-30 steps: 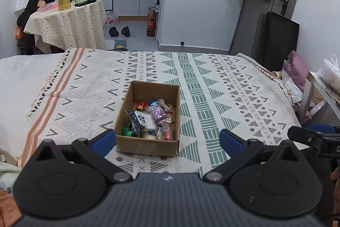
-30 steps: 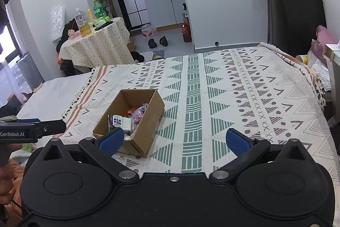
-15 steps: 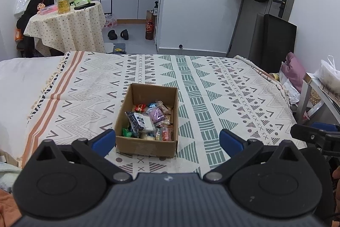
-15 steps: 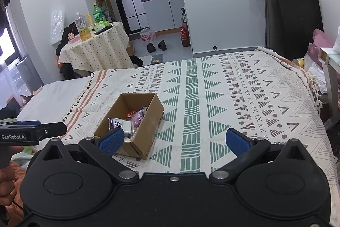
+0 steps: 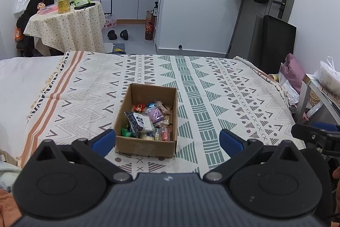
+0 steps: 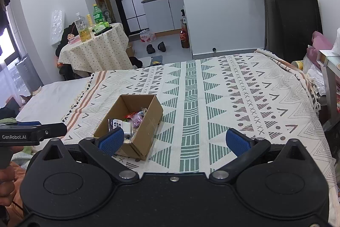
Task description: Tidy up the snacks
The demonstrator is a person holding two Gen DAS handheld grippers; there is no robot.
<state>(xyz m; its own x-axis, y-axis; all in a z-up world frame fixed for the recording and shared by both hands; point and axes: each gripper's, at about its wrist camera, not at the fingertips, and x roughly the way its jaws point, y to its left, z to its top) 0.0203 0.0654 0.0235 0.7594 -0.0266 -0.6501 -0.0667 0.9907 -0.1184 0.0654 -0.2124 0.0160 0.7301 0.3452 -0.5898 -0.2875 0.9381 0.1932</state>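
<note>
While our right wrist view alone catches the "GenRobot.AI" lettering on the left gripper (image 6: 31, 131), we see the cardboard box (image 5: 146, 120) of wrapped snacks (image 5: 148, 120) on the patterned blanket (image 5: 212, 88), with left and right gripper (image 6: 174, 139) both spread wide, holding nothing.

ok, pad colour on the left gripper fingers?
Blue pads on black arms; clearest in the left wrist view.
</note>
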